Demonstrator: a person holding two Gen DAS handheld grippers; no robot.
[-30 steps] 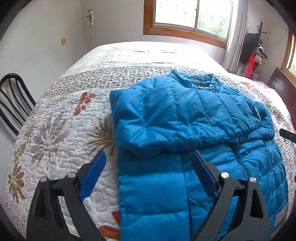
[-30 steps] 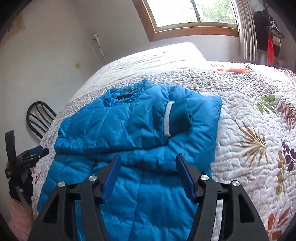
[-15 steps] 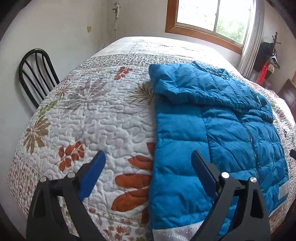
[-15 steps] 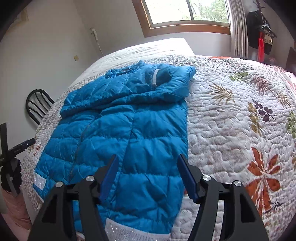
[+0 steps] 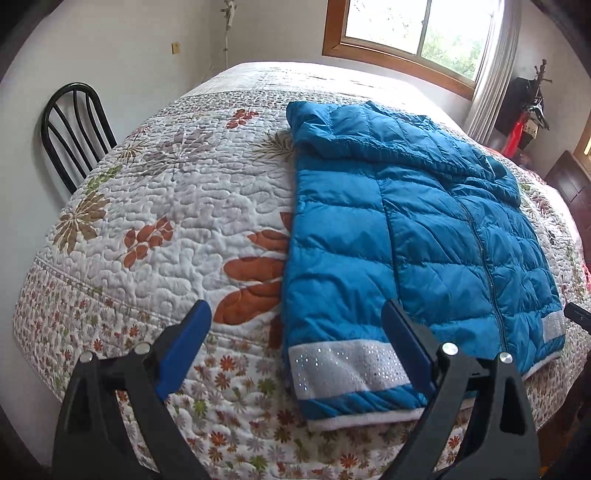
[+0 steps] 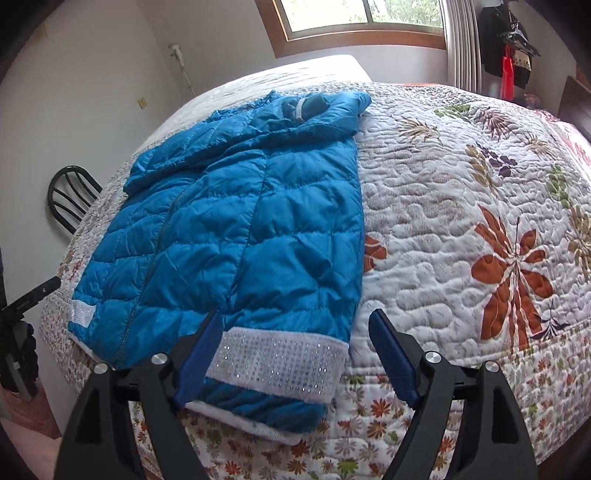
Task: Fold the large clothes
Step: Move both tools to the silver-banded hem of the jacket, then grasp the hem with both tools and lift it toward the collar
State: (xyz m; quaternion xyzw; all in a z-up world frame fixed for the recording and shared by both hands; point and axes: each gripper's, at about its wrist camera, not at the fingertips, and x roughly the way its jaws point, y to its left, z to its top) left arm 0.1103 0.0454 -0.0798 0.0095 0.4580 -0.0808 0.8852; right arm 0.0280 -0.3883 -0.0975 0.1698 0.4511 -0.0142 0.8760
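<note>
A blue puffer jacket [image 5: 424,236] lies flat on the floral quilt [image 5: 166,206], zip up, with its sleeves folded across the chest. Its white sparkly hem band [image 5: 343,365] rests at the bed's near edge. My left gripper [image 5: 295,321] hovers open above the jacket's left hem corner, touching nothing. In the right wrist view the jacket [image 6: 258,229] shows a sleeve cuff [image 6: 306,105] lying near the collar. My right gripper [image 6: 295,325] is opening its jaws over the right hem corner [image 6: 280,365], and its pads are not pressing the cloth.
A black metal chair [image 5: 74,129] stands left of the bed against the wall. Behind the bed are a wood-framed window [image 5: 417,29], a curtain and a rack of hanging clothes [image 5: 528,107]. Dark wooden furniture [image 5: 569,184] stands at the right.
Both grippers have drawn back from the jacket's folded sleeves to its hem at the near bed edge. The right jaws stand wider than before. The jacket has not moved.
</note>
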